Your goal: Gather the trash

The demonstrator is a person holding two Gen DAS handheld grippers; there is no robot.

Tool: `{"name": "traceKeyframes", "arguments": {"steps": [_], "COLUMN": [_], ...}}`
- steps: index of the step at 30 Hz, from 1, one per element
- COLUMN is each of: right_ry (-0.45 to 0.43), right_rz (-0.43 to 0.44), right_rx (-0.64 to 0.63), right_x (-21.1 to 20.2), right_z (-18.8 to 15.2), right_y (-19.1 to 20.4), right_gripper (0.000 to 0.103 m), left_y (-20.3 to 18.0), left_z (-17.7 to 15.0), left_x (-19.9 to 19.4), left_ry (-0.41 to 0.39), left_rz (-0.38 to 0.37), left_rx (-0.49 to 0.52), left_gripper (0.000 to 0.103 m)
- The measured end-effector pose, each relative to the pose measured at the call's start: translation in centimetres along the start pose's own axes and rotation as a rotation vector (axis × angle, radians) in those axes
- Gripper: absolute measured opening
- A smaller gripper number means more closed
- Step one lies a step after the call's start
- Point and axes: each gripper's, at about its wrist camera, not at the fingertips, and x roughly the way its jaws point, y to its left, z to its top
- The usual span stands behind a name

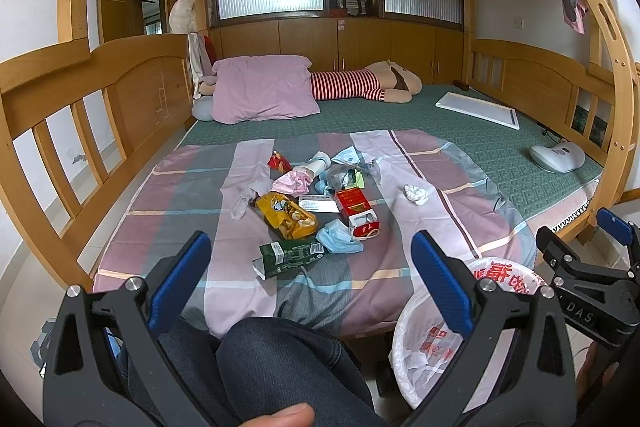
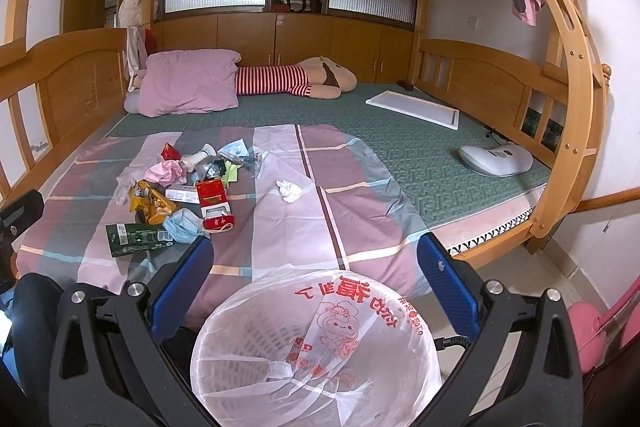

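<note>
Beyond both spread jaws, trash pile [image 1: 316,203].

Counts, both wrist views:
- One waste basket [image 2: 316,355], lined with one white printed plastic bag.
- One green wrapper [image 1: 286,257].
- One yellow snack bag [image 1: 286,215].
- One blue face mask [image 1: 338,237].
- One red cigarette carton [image 1: 354,205], one smaller red pack [image 1: 366,225] beside it.
- One pink crumpled tissue [image 1: 294,183], one white crumpled tissue [image 1: 416,194] lying apart.
- One small red wrapper [image 1: 279,161].
- One white cup [image 1: 318,163] on side.
- Rest of pile too tangled to count.
- One pink pillow [image 1: 262,89], one striped plush toy [image 1: 372,83], one white board [image 1: 478,109], one white handheld appliance [image 1: 558,155].
- Two grippers: left gripper [image 1: 310,275], right gripper [image 2: 316,281], four blue pads in all.
</note>
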Motion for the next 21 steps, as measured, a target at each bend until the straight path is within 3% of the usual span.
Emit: {"name": "traceKeyframes", "arguments": {"steps": [21], "right_ry": [0.003], "right_rz": [-0.001], "right_rx": [0.003], "right_x": [0.13], "right_z": [-0.11], "right_y": [0.09], "right_gripper": [0.1], "left_y": [-0.21], "left_z": [-0.13], "left_x": [0.12], "left_ry": [0.002], "left_rz": [-0.001], "left_rx": [0.003], "left_gripper": [0.1]}}
